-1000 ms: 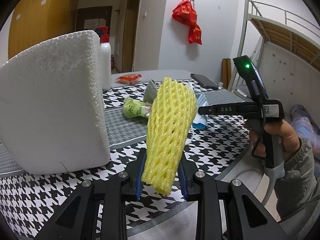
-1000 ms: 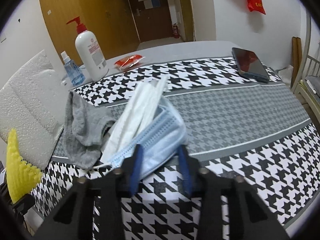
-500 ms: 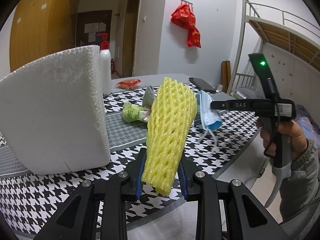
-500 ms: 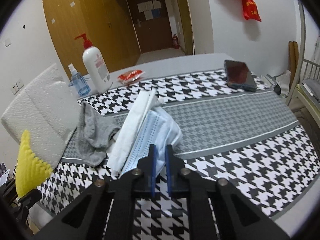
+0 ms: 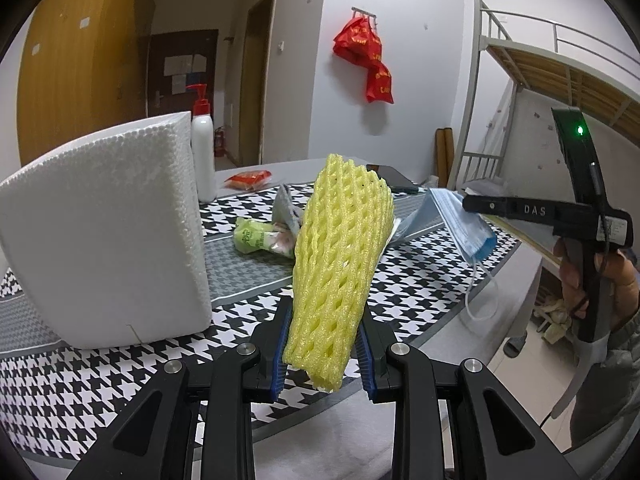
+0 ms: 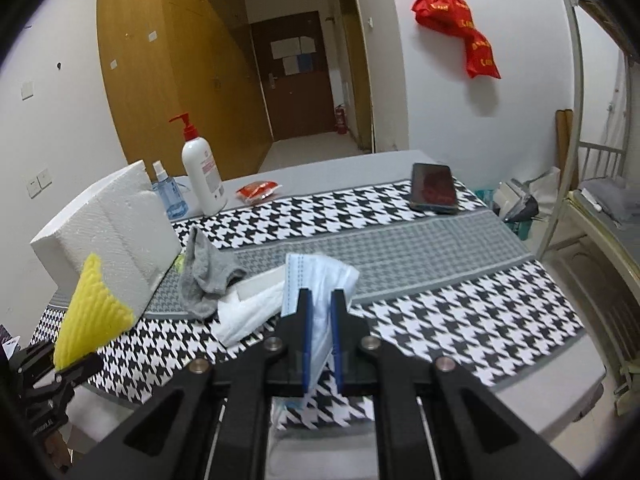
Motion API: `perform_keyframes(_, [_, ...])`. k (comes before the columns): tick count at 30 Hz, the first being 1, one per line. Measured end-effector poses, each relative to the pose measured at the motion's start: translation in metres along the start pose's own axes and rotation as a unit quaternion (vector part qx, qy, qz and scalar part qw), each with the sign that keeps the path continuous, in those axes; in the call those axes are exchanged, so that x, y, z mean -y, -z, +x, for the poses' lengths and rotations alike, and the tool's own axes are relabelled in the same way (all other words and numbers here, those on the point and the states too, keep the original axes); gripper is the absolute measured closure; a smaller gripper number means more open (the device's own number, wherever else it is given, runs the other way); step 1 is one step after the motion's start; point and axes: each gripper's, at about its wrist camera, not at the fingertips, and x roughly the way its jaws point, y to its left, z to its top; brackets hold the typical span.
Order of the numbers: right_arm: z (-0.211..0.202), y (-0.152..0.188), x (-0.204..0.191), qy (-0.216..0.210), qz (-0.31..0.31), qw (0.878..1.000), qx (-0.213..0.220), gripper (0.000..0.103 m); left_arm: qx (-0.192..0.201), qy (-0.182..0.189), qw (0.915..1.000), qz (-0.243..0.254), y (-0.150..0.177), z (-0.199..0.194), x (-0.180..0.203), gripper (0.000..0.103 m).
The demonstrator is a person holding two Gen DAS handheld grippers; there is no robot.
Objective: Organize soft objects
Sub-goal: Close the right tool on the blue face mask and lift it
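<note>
My left gripper (image 5: 323, 350) is shut on a yellow foam net sleeve (image 5: 340, 252), which stands upright above the near table edge; the sleeve (image 6: 90, 312) also shows at the left of the right wrist view. My right gripper (image 6: 320, 334) is shut on a light blue face mask (image 6: 316, 280), lifted off the table. From the left wrist view the mask (image 5: 460, 226) hangs from the right gripper (image 5: 470, 203) with its ear loop dangling. A grey sock (image 6: 204, 276) and a white tissue pack (image 6: 248, 308) lie on the houndstooth cloth (image 6: 460, 304).
A white foam block (image 5: 108, 240) stands at the left. Behind it are a pump bottle (image 6: 202, 176) and a blue spray bottle (image 6: 168, 194). A green packet (image 5: 256, 238), a red packet (image 6: 258, 190) and a phone (image 6: 434, 188) lie on the table. A bunk bed frame (image 5: 520, 80) stands at the right.
My right gripper closed on the blue mask and lifted it up and back off the table. The left gripper kept the yellow sleeve and hardly moved.
</note>
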Motion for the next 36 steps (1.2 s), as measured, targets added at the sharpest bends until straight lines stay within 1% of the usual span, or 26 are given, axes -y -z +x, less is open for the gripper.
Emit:
perform_keyframes(2, [0.0,0.005,0.004,0.002,0.001,1.0,-0.005,0.092,-0.001,0.002,1.0,0.003,0.001,0.0,0.002,0.072])
perform_keyframes(8, [0.019,0.025,0.016,0.011,0.008,0.999,-0.045,0.092,-0.002,0.004,1.0,0.006,-0.001,0.002,0.006,0.072])
perform_keyframes(12, [0.027,0.031,0.022,0.013,0.013,0.998,-0.056,0.09,-0.006,0.004,0.9999,0.008,0.0,0.005,0.008,0.072])
perform_keyframes(13, [0.03,0.032,0.025,0.015,0.015,0.998,-0.06,0.085,-0.007,0.004,0.9999,0.009,0.0,0.006,0.008,0.072])
perform_keyframes(14, [0.031,0.033,0.026,0.015,0.016,0.998,-0.062,0.074,-0.007,0.005,0.9999,0.01,0.0,0.006,0.009,0.072])
perform_keyframes(15, [0.032,0.032,0.027,0.015,0.018,0.998,-0.061,0.066,-0.007,0.004,0.9999,0.01,0.0,0.007,0.009,0.072])
perform_keyframes(16, [0.032,0.033,0.027,0.013,0.019,0.998,-0.06,0.055,-0.007,0.003,0.9999,0.01,-0.001,0.007,0.01,0.072])
perform_keyframes(17, [0.032,0.033,0.027,0.013,0.019,0.998,-0.06,0.047,-0.008,0.004,0.9999,0.009,-0.001,0.008,0.009,0.072])
perform_keyframes(19, [0.032,0.032,0.029,0.013,0.025,0.998,-0.056,0.041,-0.01,0.004,0.9999,0.01,-0.002,0.011,0.009,0.072])
perform_keyframes(24, [0.045,0.023,0.033,0.024,0.028,0.997,-0.062,0.04,-0.01,0.005,0.9999,0.01,-0.004,0.014,0.008,0.072])
perform_keyframes(26, [0.049,0.018,0.031,0.021,0.025,0.998,-0.062,0.039,-0.01,0.005,0.9999,0.008,-0.005,0.016,0.007,0.072])
perform_keyframes(30, [0.058,0.012,0.026,0.031,0.015,0.997,-0.066,0.037,-0.012,0.005,0.9999,0.006,-0.005,0.018,0.005,0.072])
perform_keyframes(32, [0.068,0.011,0.025,0.058,0.008,0.995,-0.076,0.037,-0.012,0.006,0.9999,0.006,-0.004,0.018,0.004,0.072])
perform_keyframes(36, [0.076,0.012,0.029,0.071,0.011,0.994,-0.083,0.037,-0.014,0.009,0.9998,0.006,-0.004,0.021,0.003,0.072])
